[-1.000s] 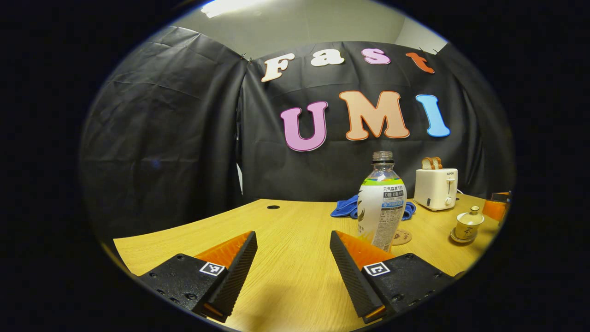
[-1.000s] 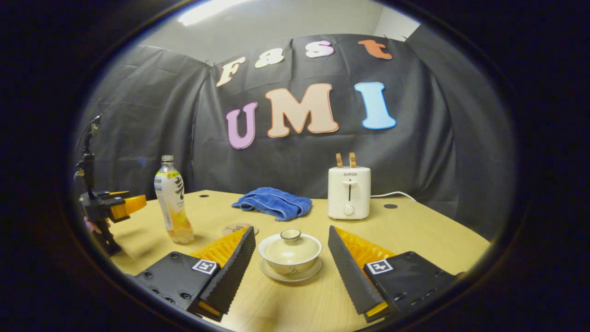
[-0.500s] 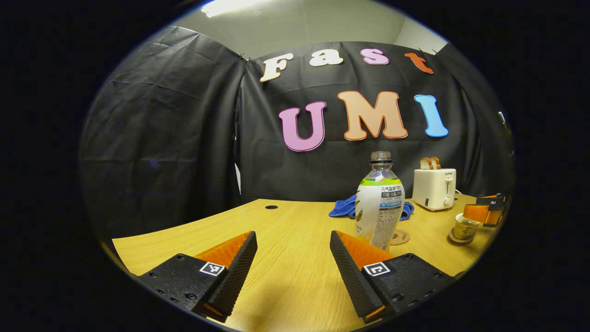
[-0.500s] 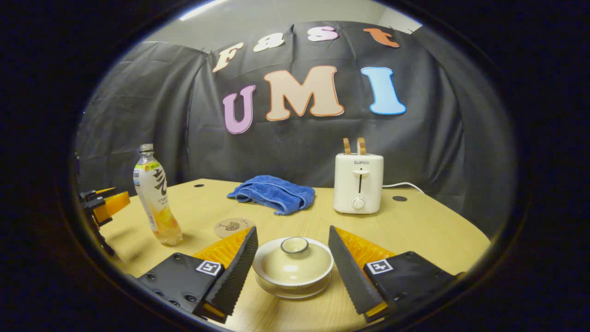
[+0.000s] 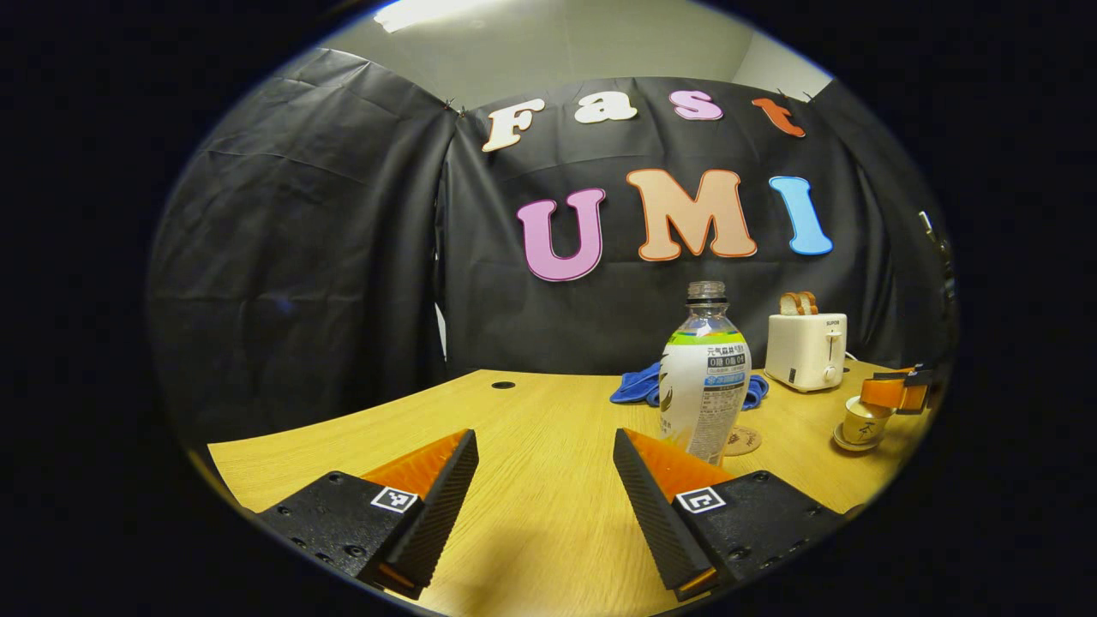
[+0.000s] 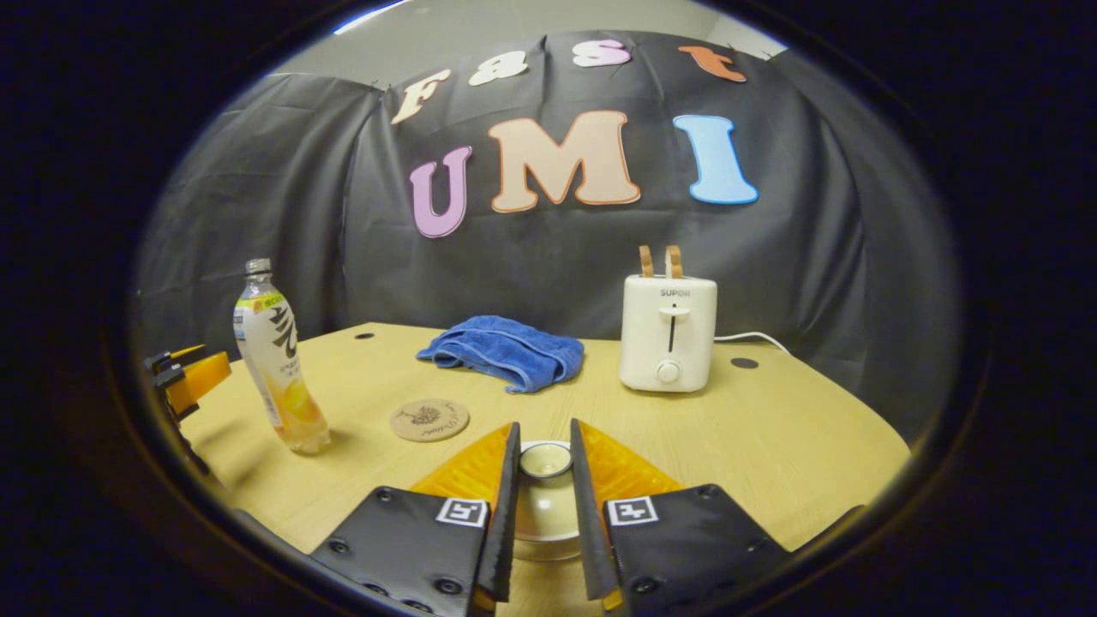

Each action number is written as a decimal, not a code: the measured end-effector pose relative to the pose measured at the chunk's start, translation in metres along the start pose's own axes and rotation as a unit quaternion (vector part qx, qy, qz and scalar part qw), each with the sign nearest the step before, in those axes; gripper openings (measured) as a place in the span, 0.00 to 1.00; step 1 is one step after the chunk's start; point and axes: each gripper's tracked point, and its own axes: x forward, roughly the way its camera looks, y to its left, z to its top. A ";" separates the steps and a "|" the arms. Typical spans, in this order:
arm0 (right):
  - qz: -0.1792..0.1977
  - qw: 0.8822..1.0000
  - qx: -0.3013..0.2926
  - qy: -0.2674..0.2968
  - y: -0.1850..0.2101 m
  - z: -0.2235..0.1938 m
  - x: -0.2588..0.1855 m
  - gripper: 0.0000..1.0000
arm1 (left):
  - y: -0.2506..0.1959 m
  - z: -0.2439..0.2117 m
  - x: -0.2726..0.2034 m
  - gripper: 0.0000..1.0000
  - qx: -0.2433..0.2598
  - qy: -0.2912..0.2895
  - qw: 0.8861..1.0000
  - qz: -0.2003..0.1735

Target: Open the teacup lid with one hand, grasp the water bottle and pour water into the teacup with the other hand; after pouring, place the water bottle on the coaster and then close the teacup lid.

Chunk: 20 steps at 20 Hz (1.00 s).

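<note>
Standing upright on the wooden surface (image 5: 531, 514), the water bottle (image 5: 705, 373) is seen in the left gripper view ahead and to the right of the left gripper (image 5: 546, 501), whose jaws are spread wide with nothing between them. The bottle is uncapped and lies apart from both jaws, outside the gap. Just behind and right of the bottle the coaster (image 5: 742, 441) lies flat, with a blue cloth (image 5: 638, 387) behind the bottle. Farther right of the bottle a white toaster (image 5: 806, 350) is seen, and nearer the edge the teacup (image 5: 857, 422) on its saucer, with the right gripper (image 5: 896, 392) over it.

In the right gripper view the bottle (image 6: 276, 358) stands at the left, the coaster (image 6: 429, 420) to its right and bare. Right of the coaster, the right gripper (image 6: 545, 458) is drawn in narrowly around the knob of the teacup lid (image 6: 545, 460); the jaws flank the knob closely, yet whether both press on it cannot be told. The cup's body is seen below, between the jaws.
</note>
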 end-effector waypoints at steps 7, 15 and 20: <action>0.006 0.999 0.008 -0.053 -0.001 0.016 -0.013 0.34 | -0.002 -0.001 0.000 0.93 -0.001 -0.001 1.000 -0.005; -0.004 0.997 0.011 -0.082 -0.009 0.021 -0.037 0.34 | -0.030 0.001 -0.001 0.93 -0.003 -0.004 0.997 -0.075; -0.024 0.996 0.013 -0.082 -0.022 0.018 -0.053 0.31 | -0.058 0.001 -0.005 0.93 -0.003 -0.005 0.988 -0.152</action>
